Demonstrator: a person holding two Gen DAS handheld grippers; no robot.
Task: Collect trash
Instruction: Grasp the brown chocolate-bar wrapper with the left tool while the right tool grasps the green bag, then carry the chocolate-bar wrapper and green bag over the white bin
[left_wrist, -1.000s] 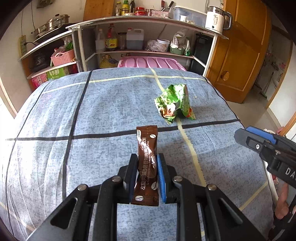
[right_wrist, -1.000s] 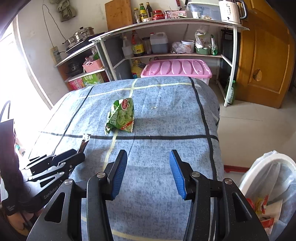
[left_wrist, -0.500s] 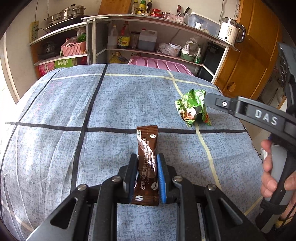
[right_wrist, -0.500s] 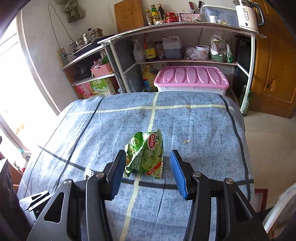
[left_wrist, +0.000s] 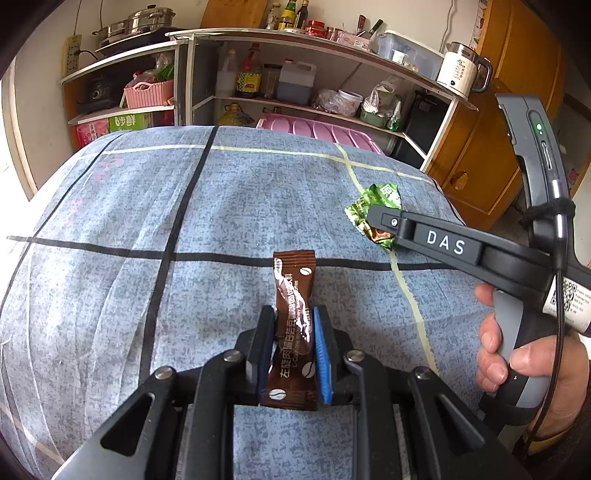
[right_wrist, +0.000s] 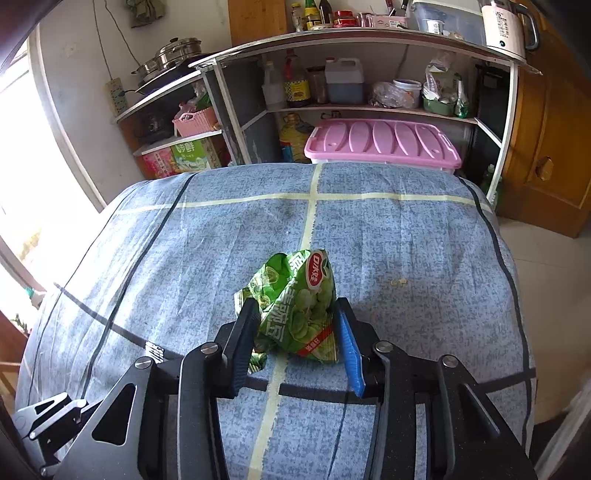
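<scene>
My left gripper (left_wrist: 293, 317) is shut on a brown coffee sachet (left_wrist: 294, 325) and holds it upright over the blue checked tablecloth (left_wrist: 147, 206). A crumpled green snack bag (right_wrist: 295, 314) lies on the cloth between the fingers of my right gripper (right_wrist: 297, 317), which is open around it; both pads sit close beside the bag's sides. The bag also shows in the left wrist view (left_wrist: 376, 206), partly hidden behind the right gripper's finger (left_wrist: 424, 236).
Shelves (right_wrist: 369, 107) with bottles, pots and a pink-lidded box (right_wrist: 384, 144) stand behind the table. A wooden door (left_wrist: 480, 147) is at the right. A few crumbs (right_wrist: 399, 282) lie on the cloth right of the bag.
My right gripper has moved forward over the table until its open fingers straddle the green bag, narrowing a little. My left gripper kept hold of the sachet and turned slightly left.
</scene>
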